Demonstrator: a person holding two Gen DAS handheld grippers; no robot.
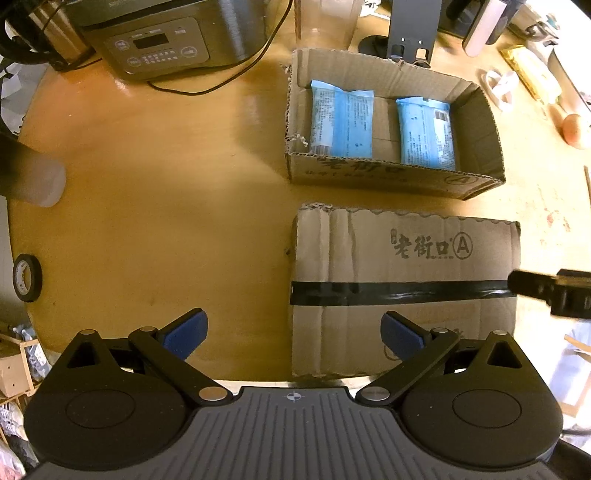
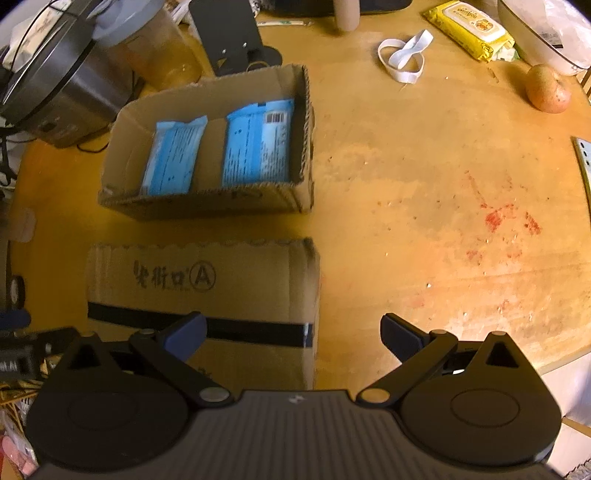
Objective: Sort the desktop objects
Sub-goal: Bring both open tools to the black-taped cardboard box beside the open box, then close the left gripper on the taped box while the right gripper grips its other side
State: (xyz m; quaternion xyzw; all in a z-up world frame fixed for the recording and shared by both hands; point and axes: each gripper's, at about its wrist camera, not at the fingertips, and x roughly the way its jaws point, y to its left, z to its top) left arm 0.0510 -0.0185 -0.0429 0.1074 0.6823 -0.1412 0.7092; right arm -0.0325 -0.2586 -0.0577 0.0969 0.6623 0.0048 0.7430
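Tools first: the left tool (image 1: 294, 334) and right tool (image 2: 293, 334) both hang over the near bench (image 1: 166, 206) edge, jaws spread wide, nothing between the pads. Just ahead of them lies the lid (image 1: 404, 291), an upturned carton with a black tape band, at one o'clock from the left tool and eleven from the right. Beyond it, at twelve to one in the left view, sits the open box (image 1: 395, 177), two blue packs (image 1: 341, 118) flat inside. Farther off at one to two o'clock in the right view lie a white strap (image 2: 404, 55), a yellow wipes pack (image 2: 469, 29) and a fruit (image 2: 548, 88). Sorting looks between picks; next move likely calls for a long reach to a loose item, or both tools taking the lid.
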